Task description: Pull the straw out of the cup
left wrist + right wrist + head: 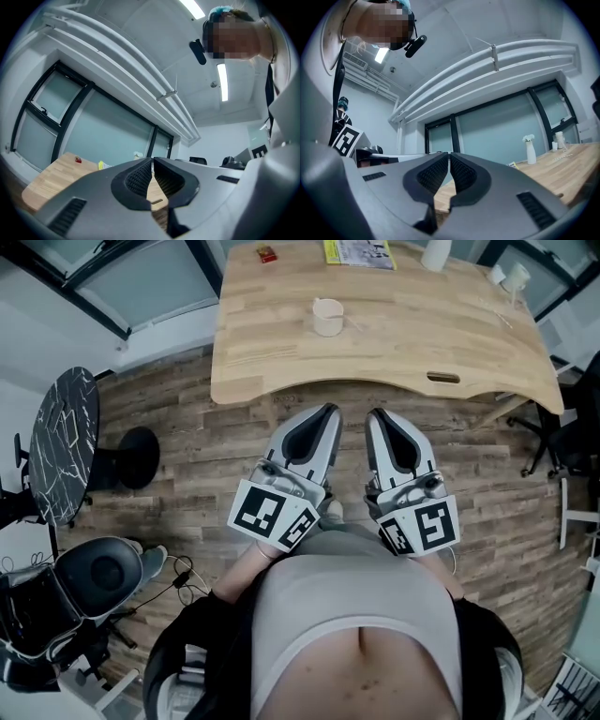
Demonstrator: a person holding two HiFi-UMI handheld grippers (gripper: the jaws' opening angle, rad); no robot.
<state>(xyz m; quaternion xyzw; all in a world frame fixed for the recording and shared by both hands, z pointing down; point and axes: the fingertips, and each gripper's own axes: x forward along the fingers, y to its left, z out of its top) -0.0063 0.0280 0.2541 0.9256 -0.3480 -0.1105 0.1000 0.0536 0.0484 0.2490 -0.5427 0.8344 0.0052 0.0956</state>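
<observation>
A pale cup (pixel 327 317) stands on the wooden table (pixel 281 352), left of its middle. A thin pale straw (pixel 354 323) seems to lean out of it to the right. Both grippers are held close to the person's body, over the floor just short of the table's near edge and well away from the cup. My left gripper (pixel 331 410) (pixel 153 160) is shut with nothing in it. My right gripper (pixel 374 414) (pixel 449 153) is beside it, also shut and holding nothing. Neither gripper view shows the cup.
At the table's far edge lie a small red thing (pixel 266 254), a yellow booklet (pixel 359 251) and a white vase (pixel 436 254) (pixel 529 151). A black round side table (pixel 64 442) and a chair (pixel 103 573) stand left; a dark chair (pixel 574 427) stands right.
</observation>
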